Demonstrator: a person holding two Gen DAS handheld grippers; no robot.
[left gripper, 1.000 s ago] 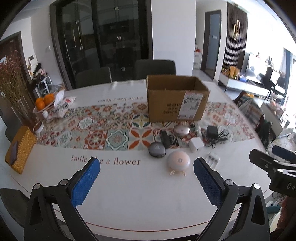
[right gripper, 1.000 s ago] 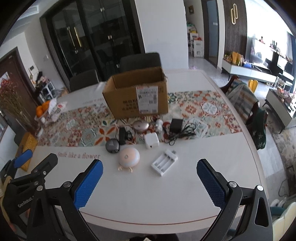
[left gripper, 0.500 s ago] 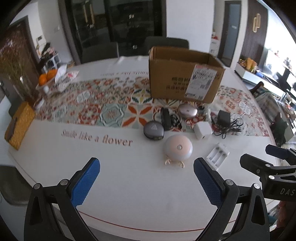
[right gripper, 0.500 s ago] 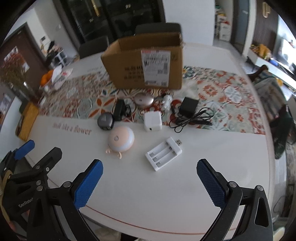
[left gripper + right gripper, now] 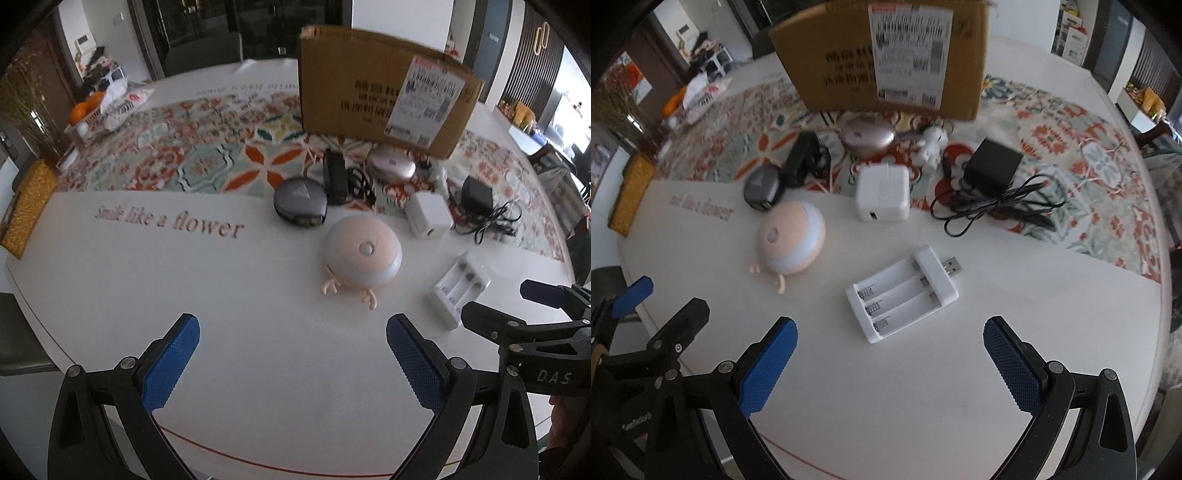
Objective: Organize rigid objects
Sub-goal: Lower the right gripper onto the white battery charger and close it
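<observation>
My left gripper point(image 5: 293, 332) is open and empty, low over the white table, with a round pink night light point(image 5: 363, 256) just beyond its right finger. My right gripper point(image 5: 888, 336) is open and empty too, and a white battery charger point(image 5: 903, 293) lies just ahead, between its fingers. Farther back lie a white cube charger point(image 5: 882, 197), a black adapter with cable point(image 5: 991, 168), a grey round case point(image 5: 300, 201), a rose oval case point(image 5: 868, 134), a black device point(image 5: 334, 175) and a small white figurine point(image 5: 931, 146). A cardboard box point(image 5: 380, 101) stands behind them.
A patterned runner point(image 5: 207, 162) crosses the table. At the far left are a yellow woven box point(image 5: 27, 208), a basket of oranges point(image 5: 86, 110) and dried flowers. Dark chairs stand behind the table. The table edge point(image 5: 258, 459) curves close below both grippers.
Both grippers have moved forward and down toward the table, so the objects look larger and nearer. The fingers stayed open. No object on the table moved.
</observation>
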